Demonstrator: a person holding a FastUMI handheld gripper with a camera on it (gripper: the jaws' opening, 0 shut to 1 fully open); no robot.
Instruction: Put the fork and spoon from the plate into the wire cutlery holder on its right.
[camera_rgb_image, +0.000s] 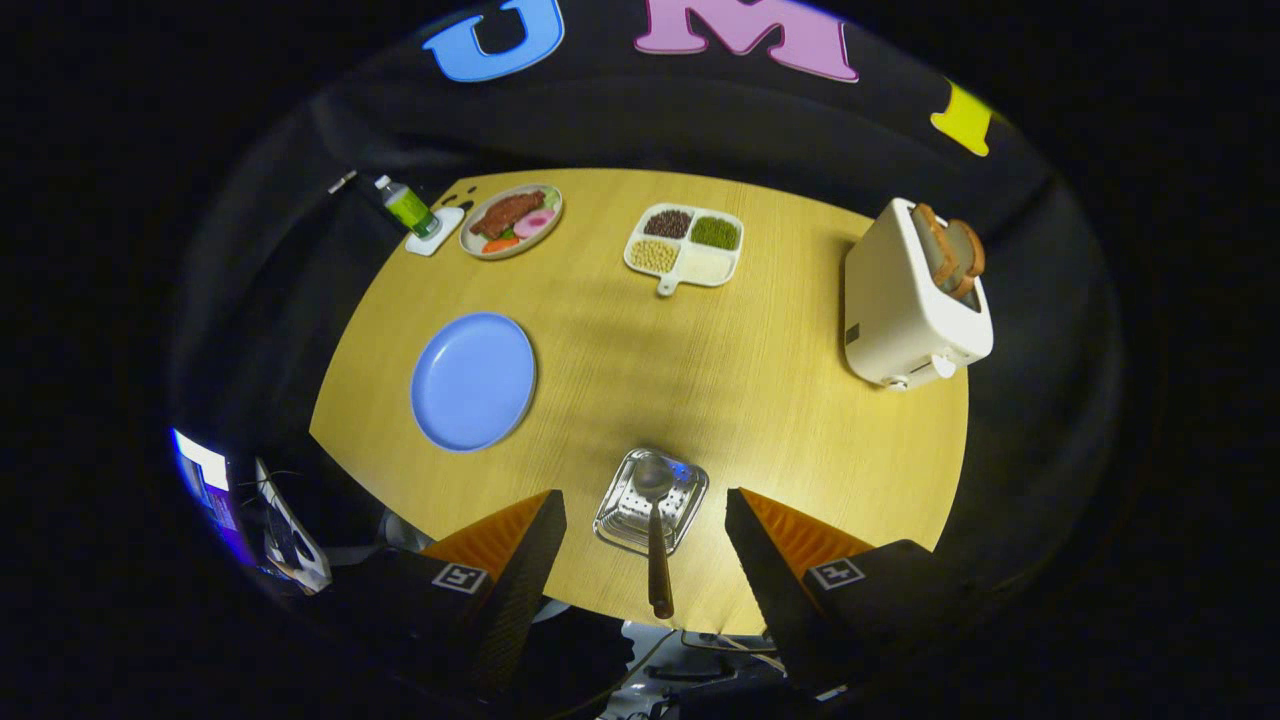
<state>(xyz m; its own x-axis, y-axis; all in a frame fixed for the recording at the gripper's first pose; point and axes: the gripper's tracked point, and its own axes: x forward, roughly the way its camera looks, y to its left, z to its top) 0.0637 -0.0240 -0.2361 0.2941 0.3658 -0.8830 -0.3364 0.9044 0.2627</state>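
Note:
The blue plate (473, 381) lies bare on the wooden table (760, 400), beyond my left finger. The square wire cutlery holder (651, 514) stands right of the plate, between my two fingers and straight below me. A spoon (655, 535) stands in it, bowl down and brown handle pointing up toward me. I cannot make out a fork in the holder. My gripper (645, 530) hangs well above the holder, its fingers wide apart with nothing between them.
A white toaster (915, 300) with bread slices stands at the table's right edge. At the far side are a divided tray of beans (686, 246), a plate of food (511, 220) and a small green bottle (407, 207) on a coaster.

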